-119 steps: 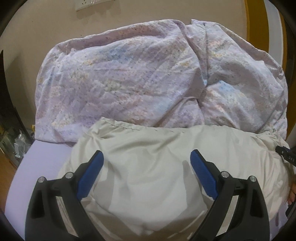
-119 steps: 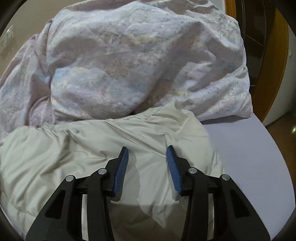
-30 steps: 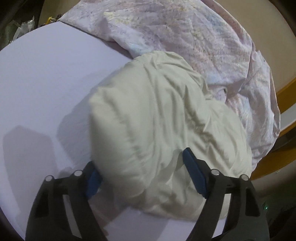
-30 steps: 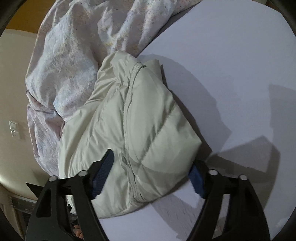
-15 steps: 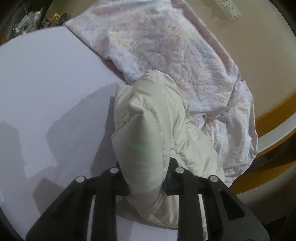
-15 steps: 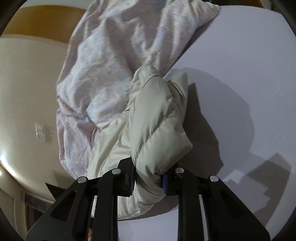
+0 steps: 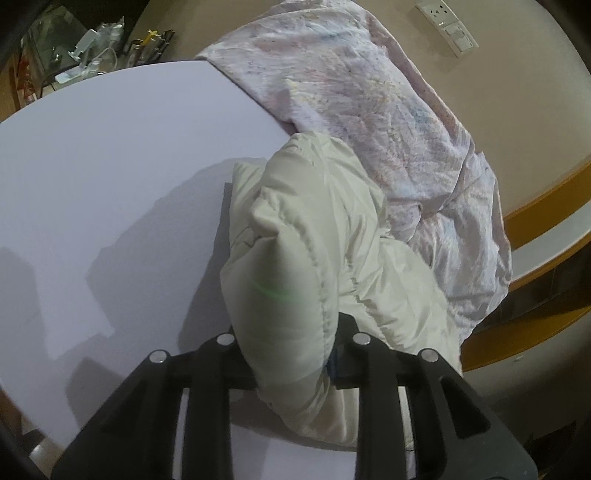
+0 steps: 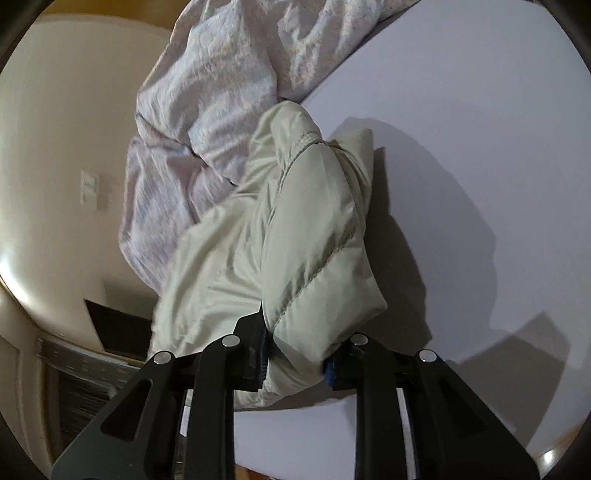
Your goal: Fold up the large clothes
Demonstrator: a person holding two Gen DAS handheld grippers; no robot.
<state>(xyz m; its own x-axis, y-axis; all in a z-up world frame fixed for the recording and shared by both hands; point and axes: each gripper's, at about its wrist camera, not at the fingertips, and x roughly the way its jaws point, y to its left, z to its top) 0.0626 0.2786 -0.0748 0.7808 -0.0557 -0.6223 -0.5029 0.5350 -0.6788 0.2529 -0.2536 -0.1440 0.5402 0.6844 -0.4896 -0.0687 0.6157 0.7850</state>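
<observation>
Clamping a puffy fold of the cream padded jacket (image 7: pixel 295 280), the jaws of the left gripper (image 7: pixel 291 354) are drawn in tight on the fabric, which bulges up between them. The right gripper (image 8: pixel 295 354) does likewise, its jaws clenched on another quilted edge of the same jacket (image 8: pixel 317 251). Both tools point forward and down over the garment, which lies bunched on the pale lilac bed sheet (image 7: pixel 110 155). Beyond it, touching its far side, a crumpled floral duvet (image 7: pixel 369 92) is heaped against the beige wall (image 7: pixel 517 96), which carries a switch plate (image 7: pixel 448 26).
</observation>
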